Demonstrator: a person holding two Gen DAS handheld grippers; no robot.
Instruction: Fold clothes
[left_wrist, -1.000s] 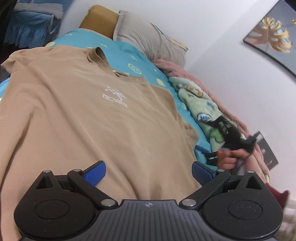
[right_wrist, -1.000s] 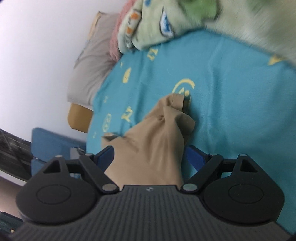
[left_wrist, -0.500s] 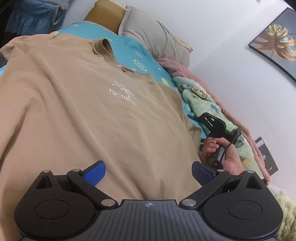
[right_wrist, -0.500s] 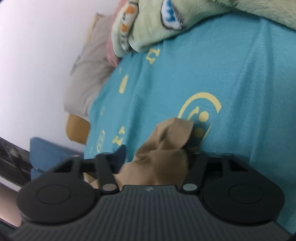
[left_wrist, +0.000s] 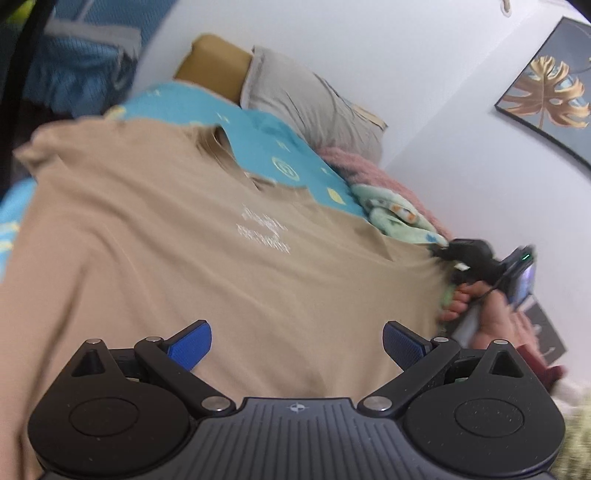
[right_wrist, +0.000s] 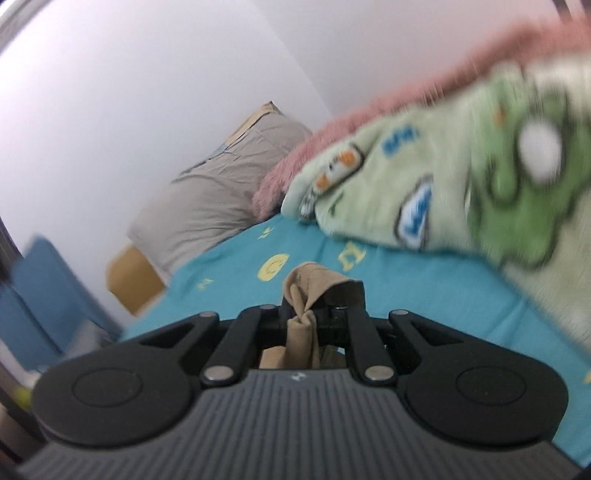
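Observation:
A tan T-shirt with white chest lettering lies spread on the teal bedsheet. My left gripper is open, its blue pads apart just above the shirt's lower part. My right gripper is shut on a bunched tan sleeve of the shirt and holds it above the sheet. In the left wrist view the right gripper pulls that sleeve out to the right, with the hand below it.
A grey pillow and a mustard cushion lie at the bed's head. A green cartoon blanket over a pink fuzzy one runs along the wall side. A framed leaf picture hangs on the white wall.
My right gripper has closed on the shirt sleeve and lifted it, pulling it toward the wall side. My left gripper has stayed open over the shirt.

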